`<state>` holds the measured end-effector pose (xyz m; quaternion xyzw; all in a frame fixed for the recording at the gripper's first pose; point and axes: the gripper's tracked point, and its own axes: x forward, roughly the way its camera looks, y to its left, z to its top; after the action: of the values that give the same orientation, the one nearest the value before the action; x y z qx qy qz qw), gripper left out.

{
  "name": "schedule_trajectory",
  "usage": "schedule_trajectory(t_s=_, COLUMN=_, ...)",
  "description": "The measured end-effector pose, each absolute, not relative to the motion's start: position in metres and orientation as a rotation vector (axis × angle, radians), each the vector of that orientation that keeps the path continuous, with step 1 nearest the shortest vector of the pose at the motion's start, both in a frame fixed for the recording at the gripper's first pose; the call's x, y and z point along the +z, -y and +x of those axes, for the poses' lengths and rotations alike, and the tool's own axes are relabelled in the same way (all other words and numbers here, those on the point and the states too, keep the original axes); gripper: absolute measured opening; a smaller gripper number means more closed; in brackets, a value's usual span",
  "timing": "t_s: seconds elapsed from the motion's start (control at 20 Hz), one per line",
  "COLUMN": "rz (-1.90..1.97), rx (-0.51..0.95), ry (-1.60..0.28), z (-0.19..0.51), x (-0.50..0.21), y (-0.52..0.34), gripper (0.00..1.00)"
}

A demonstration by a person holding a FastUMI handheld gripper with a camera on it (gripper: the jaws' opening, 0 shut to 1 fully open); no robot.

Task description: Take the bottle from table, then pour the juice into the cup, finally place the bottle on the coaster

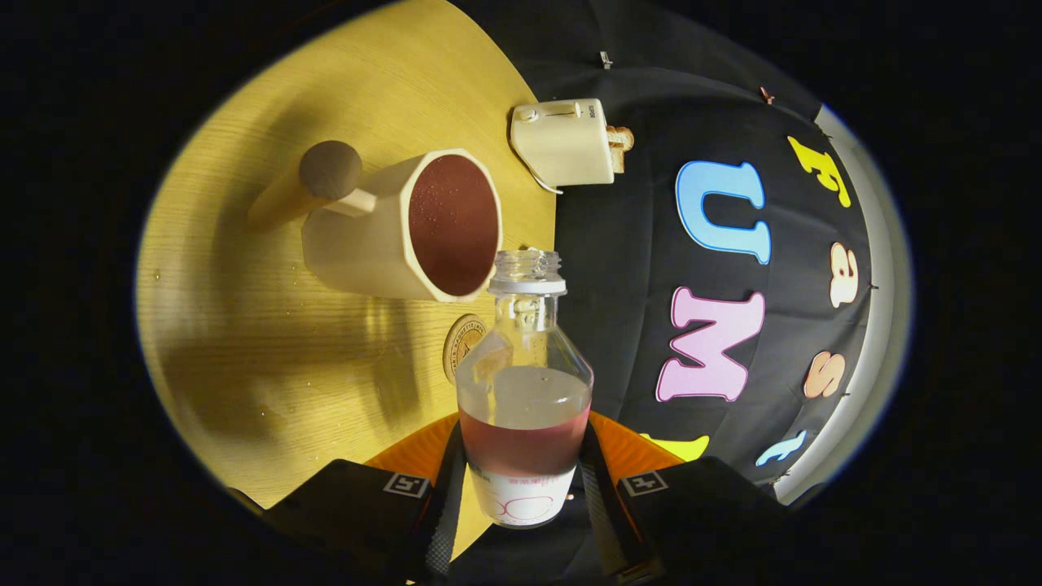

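Gripping the bottle (523,391) low on its body, the claw (521,488) has a finger pressed to each side of the labelled lower part, so it is pinching the bottle between them. The bottle stands along the fingers with its open, capless mouth pointing away from the claw. Red juice (523,448) fills only the lower part; above it the glass-clear wall is empty.

Beyond the bottle's mouth and a little to the left sits the cup (407,232), a pale faceted mug with a round wooden handle, its opening turned toward the camera and showing red liquid inside. The coaster (464,346), a small round disc, lies on the wooden table (244,342) between the cup and the bottle, just left of the bottle's shoulder and partly hidden behind it. Farther beyond, to the right of the cup, stands a cream toaster (564,142) at the table's edge.

Judging from the juice in the cup, pouring looks done or nearly so, leaving the coaster as the target.

The bottle looks rigid and smooth, likely slippery, and fairly light with so little left. With no cap, any tilt could spill. The present hold, on the wide labelled section below the shoulder, seems the soundest place.
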<state>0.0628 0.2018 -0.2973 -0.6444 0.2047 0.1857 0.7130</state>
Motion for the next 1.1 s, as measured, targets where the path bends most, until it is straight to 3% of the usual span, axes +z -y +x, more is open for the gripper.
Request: schedule_trajectory(t_s=1.1, rz=-1.646, rx=0.437, ry=-0.394, z=0.076, x=-0.294, y=-0.202, gripper=0.70)
